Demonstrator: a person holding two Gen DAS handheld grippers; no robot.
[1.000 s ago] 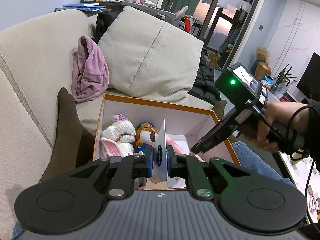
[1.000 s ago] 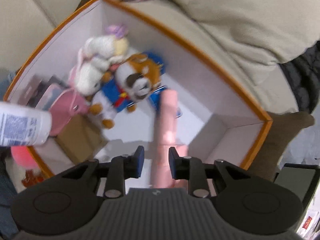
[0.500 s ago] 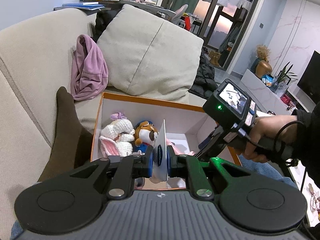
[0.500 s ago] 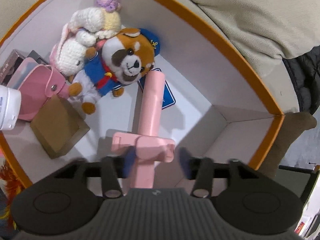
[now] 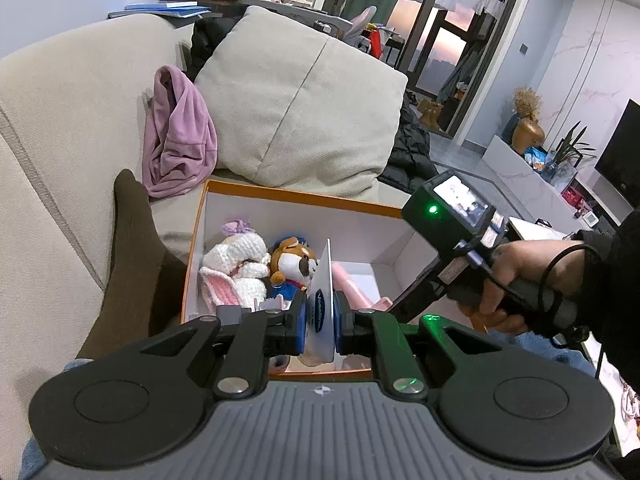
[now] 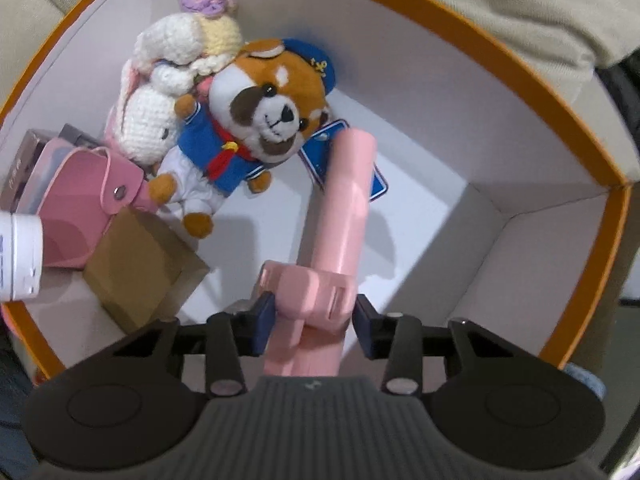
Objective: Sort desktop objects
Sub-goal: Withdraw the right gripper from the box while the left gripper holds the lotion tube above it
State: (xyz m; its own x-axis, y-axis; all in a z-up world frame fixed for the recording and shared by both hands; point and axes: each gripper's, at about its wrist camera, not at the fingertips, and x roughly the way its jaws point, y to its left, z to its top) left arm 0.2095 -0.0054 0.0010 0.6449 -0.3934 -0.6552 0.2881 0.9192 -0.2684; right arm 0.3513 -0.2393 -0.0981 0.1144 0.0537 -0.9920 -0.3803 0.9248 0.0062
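Note:
An orange-rimmed white box (image 5: 300, 194) (image 6: 532, 80) sits on the sofa. Inside lie a white crochet bunny (image 6: 168, 80), a red-panda plush in a blue sailor suit (image 6: 256, 120), a pink pouch (image 6: 80, 196), a brown cardboard box (image 6: 136, 268) and a pink selfie stick (image 6: 344, 208). My left gripper (image 5: 320, 316) is shut on a white tube (image 5: 325, 292), held over the box's near edge. My right gripper (image 6: 314, 320) is open inside the box, its fingers either side of the pink stick's clamp end, which rests on the box floor.
A big beige cushion (image 5: 296, 108) and a purple garment (image 5: 176, 136) lie behind the box. A brown-socked foot (image 5: 132, 248) rests left of it. A black jacket (image 5: 408, 152) lies to the right. A blue tag (image 6: 320, 160) lies under the stick.
My right gripper has opened and let the pink stick down onto the box floor, then moved lower into the box. My left gripper has held still with the tube.

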